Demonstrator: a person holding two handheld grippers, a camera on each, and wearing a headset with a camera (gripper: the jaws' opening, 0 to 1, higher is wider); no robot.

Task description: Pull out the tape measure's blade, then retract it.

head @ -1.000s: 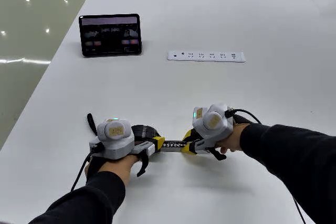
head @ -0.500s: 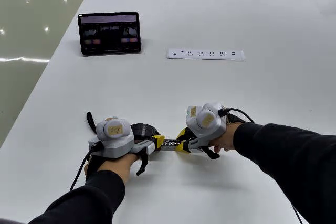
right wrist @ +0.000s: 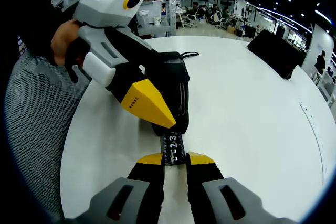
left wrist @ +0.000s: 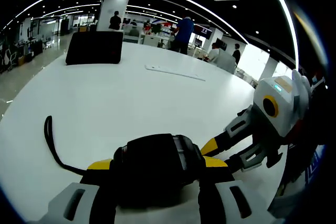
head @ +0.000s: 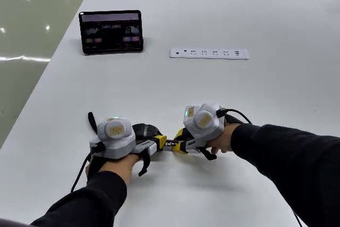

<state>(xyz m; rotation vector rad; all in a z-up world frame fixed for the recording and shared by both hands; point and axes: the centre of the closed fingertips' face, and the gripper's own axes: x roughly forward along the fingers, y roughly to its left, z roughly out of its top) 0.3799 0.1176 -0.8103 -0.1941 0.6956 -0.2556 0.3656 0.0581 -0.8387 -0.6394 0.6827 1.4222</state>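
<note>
Between the yellow-tipped jaws of the left gripper (left wrist: 157, 167) sits the tape measure (right wrist: 170, 90), a rounded black case with a ribbed, rubbery look, and the jaws are clamped on its two sides. A thin black strap (left wrist: 50, 140) curls away from the case on this gripper's outer side and lies on the smooth white table (head: 212, 19). Just ahead of the case mouth, a short length of the blade (right wrist: 173, 148) is out, a flat dark strip with pale printed numerals. The right gripper (right wrist: 176, 160) has its own yellow tips pinched on the blade's free end. The two grippers point at each other and their tips are near, with only that short piece of blade between them. A second ago a longer run of blade spanned the gap, and half a second ago somewhat less. The right gripper has since come in toward the left one, while the left gripper and the case stay where they were on the table. Well beyond both grippers, a dark, glossy rectangular tablet (head: 111, 32) stands propped up on the left gripper's side. A long, flat white power strip (head: 209, 53) lies farther toward the right gripper's side.
</note>
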